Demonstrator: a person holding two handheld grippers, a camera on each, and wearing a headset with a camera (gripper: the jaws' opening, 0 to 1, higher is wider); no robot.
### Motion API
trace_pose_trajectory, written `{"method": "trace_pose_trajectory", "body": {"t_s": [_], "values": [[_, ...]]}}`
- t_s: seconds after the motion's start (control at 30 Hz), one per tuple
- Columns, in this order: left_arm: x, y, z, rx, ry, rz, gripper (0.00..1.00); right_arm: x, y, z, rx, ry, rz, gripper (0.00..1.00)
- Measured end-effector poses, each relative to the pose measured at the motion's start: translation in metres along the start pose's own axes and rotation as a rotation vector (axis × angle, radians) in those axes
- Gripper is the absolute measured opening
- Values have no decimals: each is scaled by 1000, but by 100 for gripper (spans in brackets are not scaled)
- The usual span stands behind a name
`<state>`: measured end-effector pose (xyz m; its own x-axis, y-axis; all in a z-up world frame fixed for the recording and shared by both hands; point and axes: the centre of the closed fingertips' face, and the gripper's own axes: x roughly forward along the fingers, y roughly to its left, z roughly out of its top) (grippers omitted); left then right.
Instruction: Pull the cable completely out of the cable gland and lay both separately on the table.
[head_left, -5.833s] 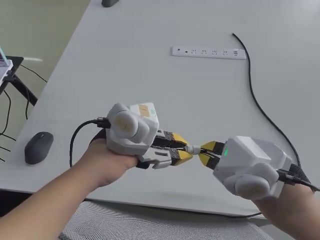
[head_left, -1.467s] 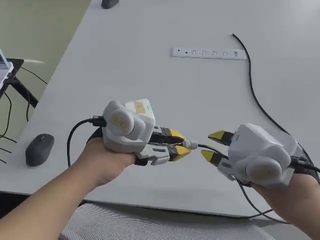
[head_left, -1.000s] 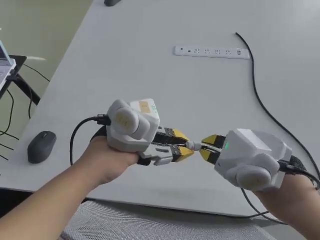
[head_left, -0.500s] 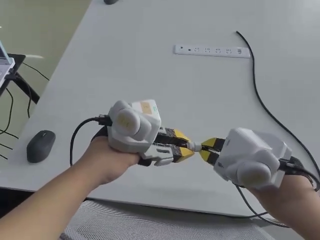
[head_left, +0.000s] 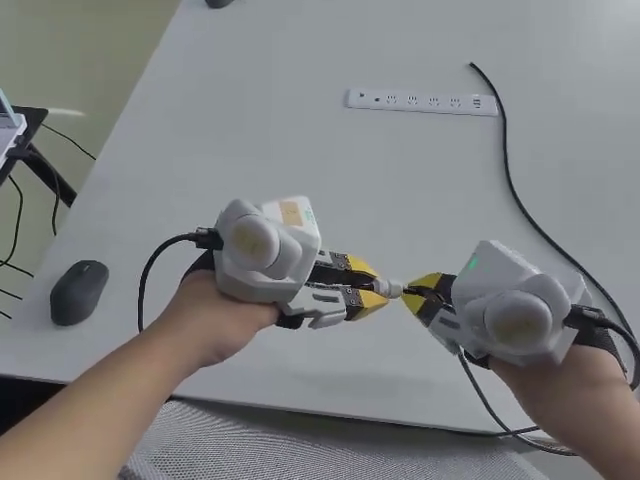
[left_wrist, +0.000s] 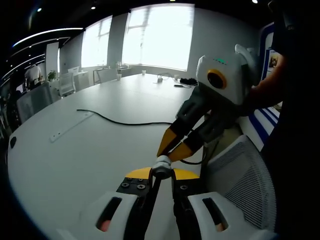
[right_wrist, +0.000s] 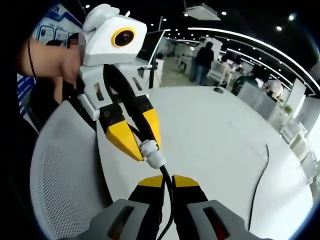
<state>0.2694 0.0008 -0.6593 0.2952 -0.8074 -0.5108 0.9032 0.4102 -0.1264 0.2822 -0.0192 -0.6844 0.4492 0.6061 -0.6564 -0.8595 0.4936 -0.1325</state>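
Pull barely begun: thin black rubbery cable (right_wrist: 167, 184) runs into the small white round plastic cable gland (head_left: 392, 291), held above the counter (head_left: 300, 150), well nearer than the power strip (head_left: 421, 102). Left gripper (head_left: 368, 293) clamped on gland, right gripper (head_left: 418, 292) pinched on cable. Full separation & laying both down not yet done.

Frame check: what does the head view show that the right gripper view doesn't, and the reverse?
Head view: a mouse near the table's edge, and the green light on the right gripper. Right gripper view: the black cable leaving the cable gland and passing between that gripper's fingers, plus people in the background. Both: the white gland clamped in the left gripper, over the table.
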Motion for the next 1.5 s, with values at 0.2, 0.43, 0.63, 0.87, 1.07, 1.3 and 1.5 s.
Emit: {"method": "trace_pose_trajectory", "body": {"t_s": [0.2, 0.43, 0.63, 0.87, 1.07, 1.3, 1.5], "values": [[-3, 1, 1, -4, -14, 4, 15, -1, -7, -9, 104, 8, -15, 0], [-6, 3, 3, 7, -20, 7, 15, 0, -14, -17, 250, 2, -24, 0], [-6, 4, 2, 6, -17, 4, 15, 0, -18, -30, 302, 28, -39, 0], [-6, 3, 1, 9, -19, 3, 15, 1, -25, -50, 443, 44, -53, 0], [-8, 3, 1, 7, -23, 5, 15, 1, -31, -66, 575, 51, -63, 0], [-10, 2, -1, 3, -28, 7, 15, 5, -33, -89, 757, 71, -66, 0], [-10, 1, -2, 1, -31, 5, 15, 9, -32, -105, 886, 87, -65, 0]]}}
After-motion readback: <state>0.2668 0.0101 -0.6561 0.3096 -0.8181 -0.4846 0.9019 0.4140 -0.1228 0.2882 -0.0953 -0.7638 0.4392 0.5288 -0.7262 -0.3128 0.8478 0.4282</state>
